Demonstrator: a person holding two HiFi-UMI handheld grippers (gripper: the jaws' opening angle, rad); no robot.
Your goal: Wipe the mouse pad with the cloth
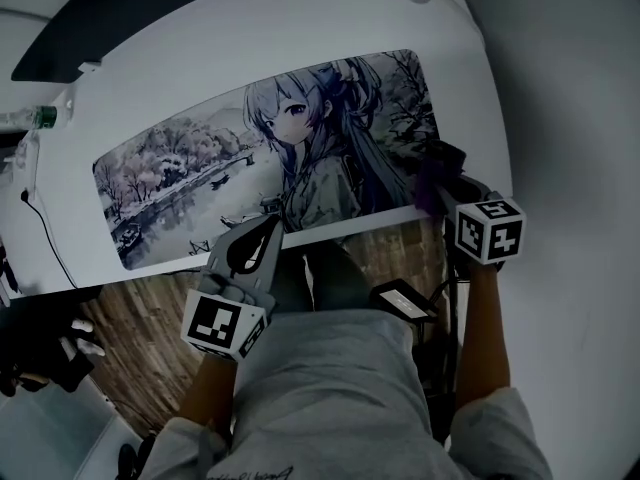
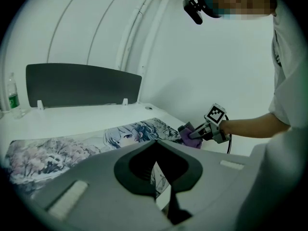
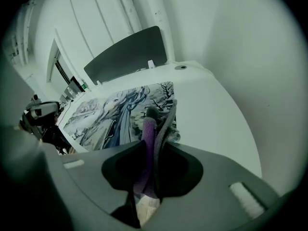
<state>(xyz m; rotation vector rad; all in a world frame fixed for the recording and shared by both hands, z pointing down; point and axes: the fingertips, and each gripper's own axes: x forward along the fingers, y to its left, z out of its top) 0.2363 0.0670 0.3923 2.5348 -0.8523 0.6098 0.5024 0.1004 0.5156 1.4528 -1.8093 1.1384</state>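
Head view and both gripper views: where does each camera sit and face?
Head view: on the person's head, facing steeply down at the mouse pad; shows both forearms, left tongs, right tongs.
Left gripper view: on the left tongs, facing across the mouse pad toward the right tongs; shows its tongs.
Right gripper view: on the right tongs, facing along the mouse pad; shows its tongs shut on the cloth.
Shared: all show the mouse pad.

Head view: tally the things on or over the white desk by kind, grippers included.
Mouse pad: 1
Purple cloth: 1
Plastic bottle: 1
Grippers: 2, the left gripper and the right gripper
Total: 5
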